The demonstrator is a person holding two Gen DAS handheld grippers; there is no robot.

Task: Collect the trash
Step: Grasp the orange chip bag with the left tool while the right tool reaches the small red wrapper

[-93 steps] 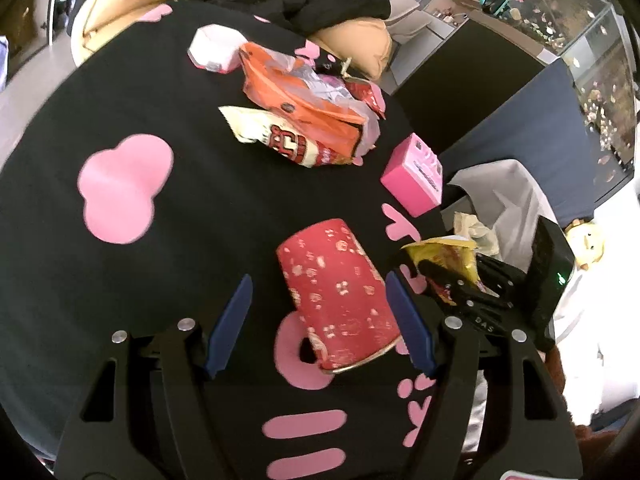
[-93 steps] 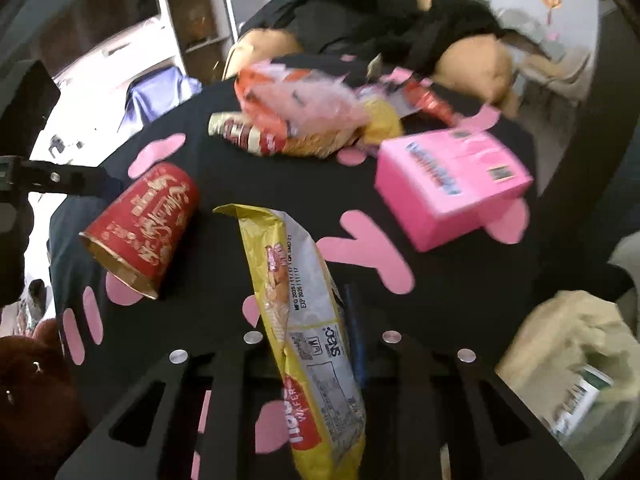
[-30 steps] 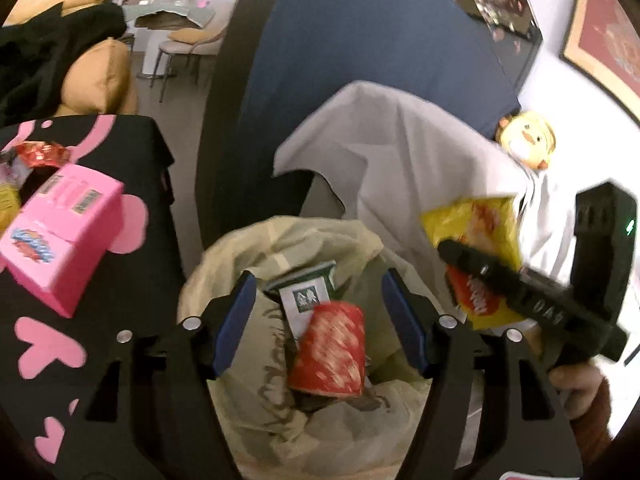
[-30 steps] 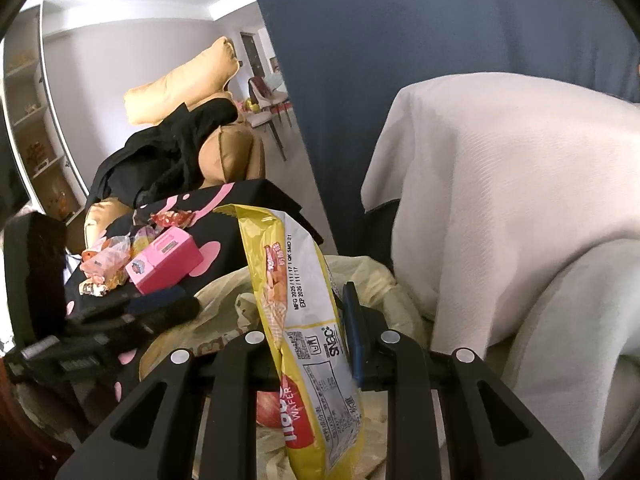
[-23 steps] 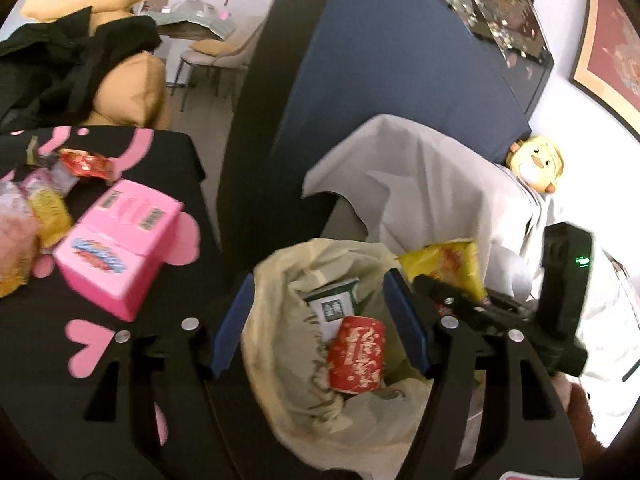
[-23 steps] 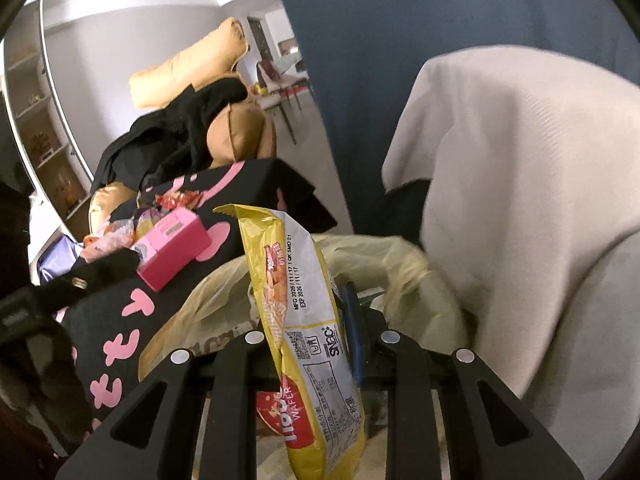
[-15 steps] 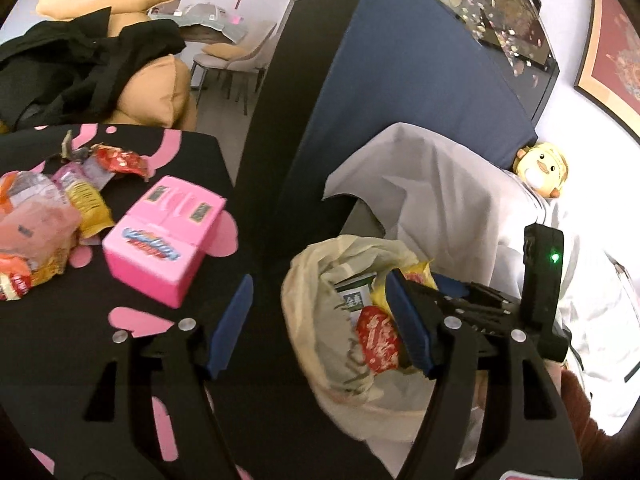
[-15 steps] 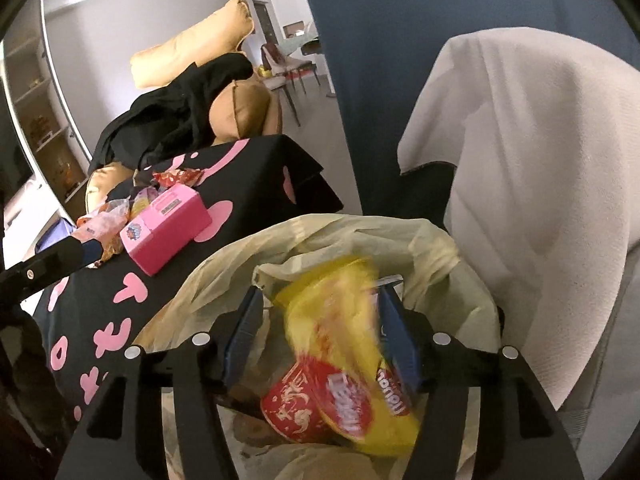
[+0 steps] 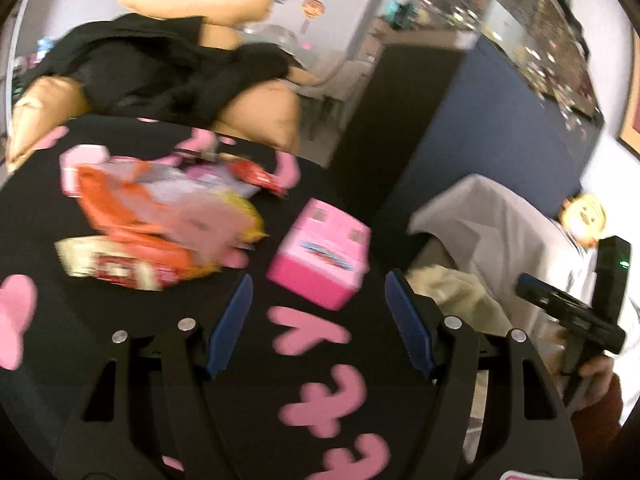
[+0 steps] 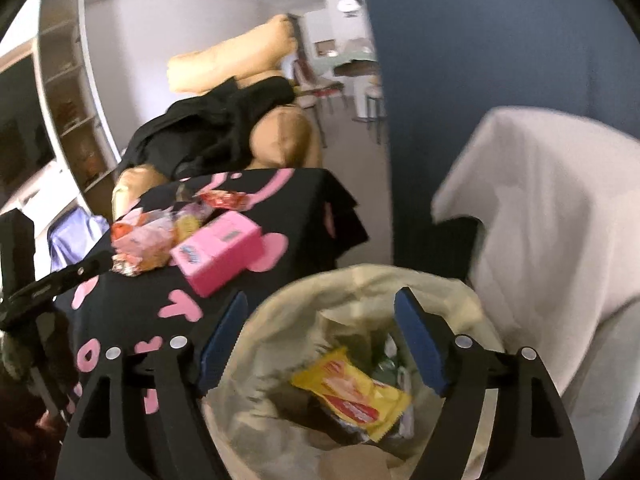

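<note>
Now: wrapper dropped, both tongs empty

Right tongs point(image 10: 320, 328) hang over the mouth of the trash bag point(image 10: 280, 312). Jaws have just been opening and stand wide; nothing between the pads. Yellow wafer wrapper point(image 10: 352, 394) lies loose inside the bag, on top of other rubbish, clear of both blue fingers point(image 10: 420, 344). Picture is blurred inside the bag; other contents not identifiable.

Left tongs point(image 9: 318, 328) are over the counter point(image 9: 120, 320), which is draped in a black cloth with pink shapes. Jaws wide apart, holding nothing. Pink box point(image 9: 320, 252) sits on the cloth just beyond the fingertips, between the lines of the two fingers but not touched by either.

Remaining trash on the counter, left wrist view: orange snack bag point(image 9: 132, 216) lying over a pile of crumpled wrappers, a red-and-cream packet point(image 9: 108, 266) at its near edge, a small red wrapper point(image 9: 260, 176) farther back. All to the left of the pink box, near but apart from it.

Trash bag stands just off the counter's right edge, beside a white-draped seat point(image 10: 560, 220). A hand point(image 9: 596, 372) grips the right tool's handle at far right.
</note>
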